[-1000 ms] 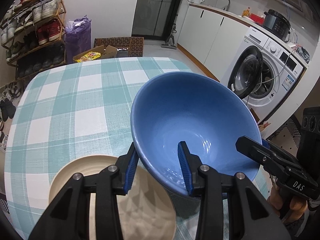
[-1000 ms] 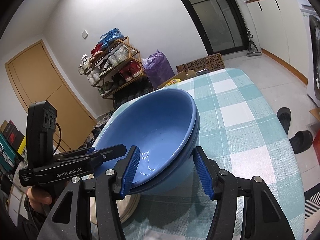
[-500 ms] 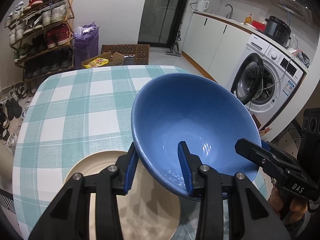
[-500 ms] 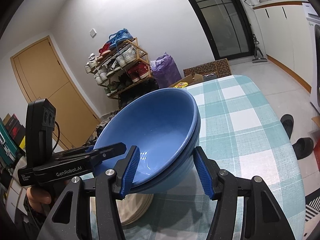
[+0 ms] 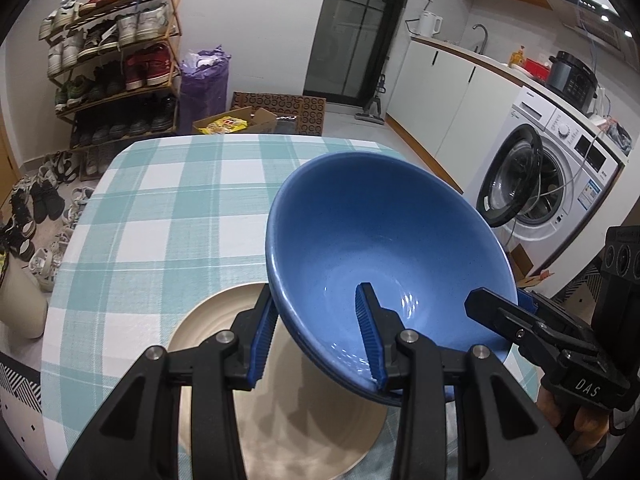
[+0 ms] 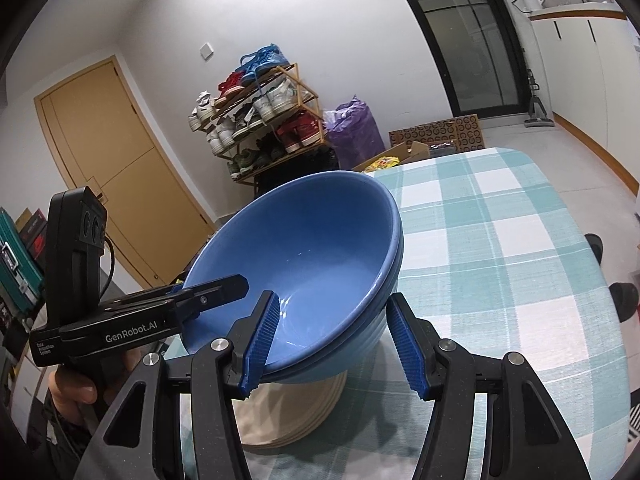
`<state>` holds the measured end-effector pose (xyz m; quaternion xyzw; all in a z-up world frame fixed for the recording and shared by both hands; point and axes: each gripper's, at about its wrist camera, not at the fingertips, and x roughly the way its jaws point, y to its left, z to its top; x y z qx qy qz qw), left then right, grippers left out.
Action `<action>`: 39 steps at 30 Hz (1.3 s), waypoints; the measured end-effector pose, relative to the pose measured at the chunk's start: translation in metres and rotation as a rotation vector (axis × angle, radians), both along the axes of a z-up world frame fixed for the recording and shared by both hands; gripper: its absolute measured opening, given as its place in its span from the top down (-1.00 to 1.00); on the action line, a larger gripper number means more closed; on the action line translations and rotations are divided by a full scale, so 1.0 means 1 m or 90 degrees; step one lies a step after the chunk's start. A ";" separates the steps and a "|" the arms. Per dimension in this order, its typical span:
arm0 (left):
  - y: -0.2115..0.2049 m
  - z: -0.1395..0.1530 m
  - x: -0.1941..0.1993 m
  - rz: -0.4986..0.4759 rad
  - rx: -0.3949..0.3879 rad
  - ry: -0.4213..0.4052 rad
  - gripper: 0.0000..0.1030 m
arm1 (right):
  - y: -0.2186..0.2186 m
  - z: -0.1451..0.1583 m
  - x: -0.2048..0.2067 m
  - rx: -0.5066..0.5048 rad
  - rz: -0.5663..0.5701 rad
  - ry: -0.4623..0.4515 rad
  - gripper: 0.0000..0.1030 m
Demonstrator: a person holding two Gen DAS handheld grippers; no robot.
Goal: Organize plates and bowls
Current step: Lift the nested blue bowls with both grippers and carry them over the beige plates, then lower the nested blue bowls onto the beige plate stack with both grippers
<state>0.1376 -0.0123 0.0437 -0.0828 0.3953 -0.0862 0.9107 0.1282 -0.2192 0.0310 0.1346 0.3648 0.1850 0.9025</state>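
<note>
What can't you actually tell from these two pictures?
- Whether the blue bowls touch the beige plates: both views, the bowls hide their own base.
- Bowl count: the right view shows two stacked rims; more could be hidden.
- Plate count: edges in the right view are too fine, partly behind the right tongs.
- Near part of the plates: left view, behind the left tongs.

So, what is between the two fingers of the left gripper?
The near wall of the stacked blue bowls: one left gripper finger is inside, the other outside, above the beige plates. Left wrist view.
</note>
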 end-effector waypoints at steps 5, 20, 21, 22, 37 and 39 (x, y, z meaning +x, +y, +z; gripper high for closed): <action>0.011 -0.001 -0.009 0.019 0.000 -0.005 0.25 | 0.011 -0.001 -0.001 0.005 0.018 -0.001 -0.12; 0.043 -0.011 -0.025 0.072 0.005 -0.012 0.26 | 0.047 -0.014 0.001 -0.001 0.072 0.010 -0.12; 0.045 -0.012 -0.025 0.074 0.004 -0.012 0.26 | 0.048 -0.016 0.002 -0.001 0.075 0.011 -0.12; 0.046 -0.013 -0.026 0.076 0.004 -0.012 0.26 | 0.050 -0.016 0.002 -0.001 0.077 0.011 -0.12; 0.067 -0.034 -0.029 0.097 -0.007 0.008 0.26 | 0.071 -0.035 0.013 -0.012 0.103 0.025 -0.12; 0.070 -0.037 -0.028 0.100 -0.010 0.012 0.26 | 0.073 -0.037 0.014 -0.014 0.106 0.025 -0.12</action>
